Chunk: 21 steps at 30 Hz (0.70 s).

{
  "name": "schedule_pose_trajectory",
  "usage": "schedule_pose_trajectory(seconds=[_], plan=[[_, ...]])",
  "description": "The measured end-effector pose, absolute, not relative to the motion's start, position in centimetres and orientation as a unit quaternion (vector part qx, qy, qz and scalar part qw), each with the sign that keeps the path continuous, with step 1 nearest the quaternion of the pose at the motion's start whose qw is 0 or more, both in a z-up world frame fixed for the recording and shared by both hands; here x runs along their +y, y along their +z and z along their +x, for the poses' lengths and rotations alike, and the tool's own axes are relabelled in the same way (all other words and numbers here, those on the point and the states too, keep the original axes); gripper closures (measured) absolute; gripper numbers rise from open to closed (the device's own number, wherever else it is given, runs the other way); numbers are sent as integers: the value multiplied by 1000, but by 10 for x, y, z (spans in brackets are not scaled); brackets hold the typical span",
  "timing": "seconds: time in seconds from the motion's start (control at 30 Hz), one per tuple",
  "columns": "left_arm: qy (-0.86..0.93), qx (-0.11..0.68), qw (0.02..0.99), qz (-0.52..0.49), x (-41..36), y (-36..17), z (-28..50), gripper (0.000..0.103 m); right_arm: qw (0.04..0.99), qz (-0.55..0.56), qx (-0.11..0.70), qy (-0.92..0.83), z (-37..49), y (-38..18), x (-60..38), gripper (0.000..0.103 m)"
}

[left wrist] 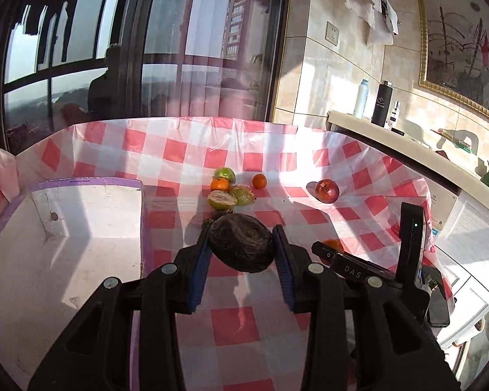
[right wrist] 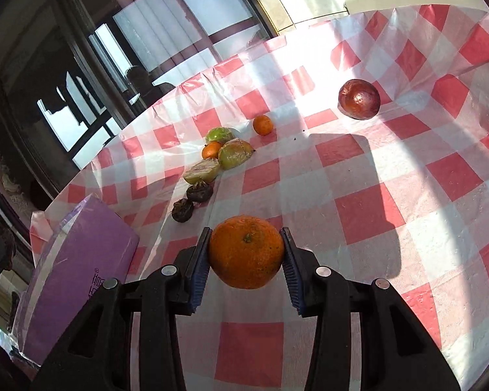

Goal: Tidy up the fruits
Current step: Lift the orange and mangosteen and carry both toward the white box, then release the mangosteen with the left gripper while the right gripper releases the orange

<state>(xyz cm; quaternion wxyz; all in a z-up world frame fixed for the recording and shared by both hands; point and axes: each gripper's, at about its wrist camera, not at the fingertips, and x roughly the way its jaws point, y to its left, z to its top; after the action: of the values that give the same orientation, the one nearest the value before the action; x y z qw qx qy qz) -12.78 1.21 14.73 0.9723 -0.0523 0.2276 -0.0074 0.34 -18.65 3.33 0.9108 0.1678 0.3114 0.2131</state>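
Fruit fills both tools above a counter [right wrist: 358, 195] covered in red and white checks. Left tool [left wrist: 241, 244] is clenched on a dark wrinkled fruit [left wrist: 241, 244], beside an open white box [left wrist: 65, 254]. Right tool [right wrist: 246, 251] grips a large orange [right wrist: 246, 251]. Farther off lie green halved fruits [right wrist: 233, 153], small oranges [right wrist: 263, 124] and a red pomegranate [right wrist: 358, 98], well apart.

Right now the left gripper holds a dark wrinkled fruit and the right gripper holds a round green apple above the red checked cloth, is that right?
Not quite. The right gripper holds a round orange citrus fruit, not a green apple, as the right wrist view shows. The left gripper does hold the dark wrinkled fruit above the red checked cloth.
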Motion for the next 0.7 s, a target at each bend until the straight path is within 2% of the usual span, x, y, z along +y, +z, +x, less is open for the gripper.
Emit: schedule_pose_trajectory(seconds=[0.33,0.5,0.7], plan=[[114,207,970,-64,111,164,-168,66,894,76,250,365,-57,121,-67,61],[195,213,955,-59,154,158,-176,66,876,45,251,409,-76,124,-10,61],[221,276,933,-69,187,130,-177,66,860,-50,272,430,-99,109,53,61]])
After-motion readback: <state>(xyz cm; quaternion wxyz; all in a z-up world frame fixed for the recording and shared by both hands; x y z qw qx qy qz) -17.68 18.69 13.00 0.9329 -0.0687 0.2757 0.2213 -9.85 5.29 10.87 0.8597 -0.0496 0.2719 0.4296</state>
